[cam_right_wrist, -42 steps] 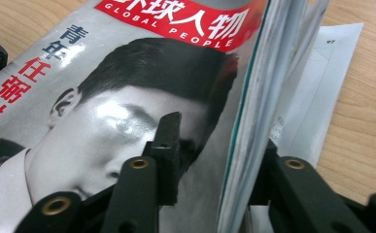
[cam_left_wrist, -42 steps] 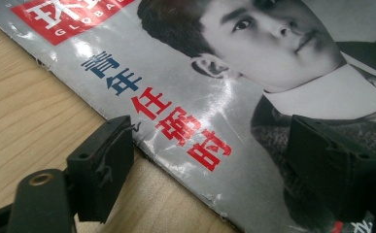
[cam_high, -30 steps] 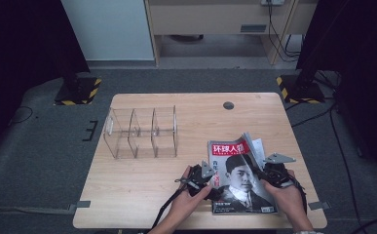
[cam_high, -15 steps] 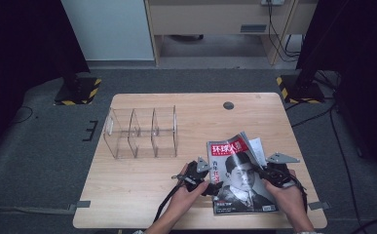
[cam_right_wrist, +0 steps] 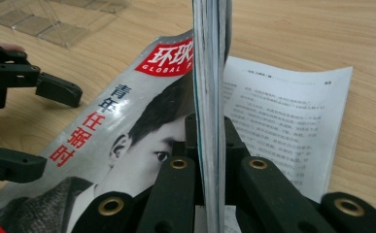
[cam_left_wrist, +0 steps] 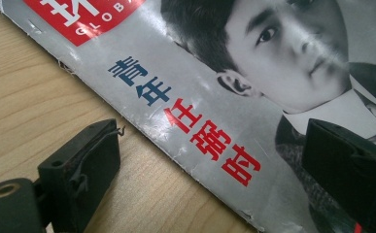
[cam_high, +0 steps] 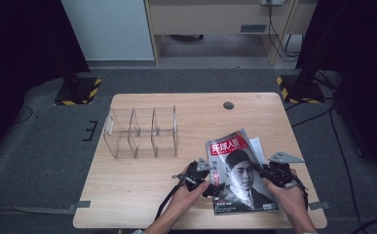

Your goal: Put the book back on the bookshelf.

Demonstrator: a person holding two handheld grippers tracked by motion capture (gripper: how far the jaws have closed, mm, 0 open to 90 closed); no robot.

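The wooden worktop (cam_high: 142, 185) carries everything here, with a small dark round hole (cam_high: 228, 105) near its far edge. On its left half stands a clear plastic organizer (cam_high: 141, 132), upright, split into three compartments side by side, well apart from both hands. The magazine (cam_high: 239, 178), with a red title block and a black-and-white portrait on its cover, lies on the near right part of the worktop, its cover facing up and its spine edge turned toward the left hand; under its far right corner a loose printed page (cam_high: 255, 146) sticks out flat on the wood. In the right gripper view the right-hand edge of the magazine (cam_right_wrist: 210, 97) is lifted so the stack of pages stands on edge straight up between the jaws, while the cover (cam_right_wrist: 122, 131) slopes down to the left and the printed page (cam_right_wrist: 282, 126) lies flat to the right. The right claw (cam_high: 273, 171) is clamped tight on that lifted page edge, its jaws pressed against both sides of the pages. The left claw (cam_high: 206, 183) sits at the magazine's left edge with its jaws spread wide: in the left gripper view one jaw rests over bare wood just beside the cover's worn edge, the other over the cover near the portrait's collar, and the pads grip nothing.
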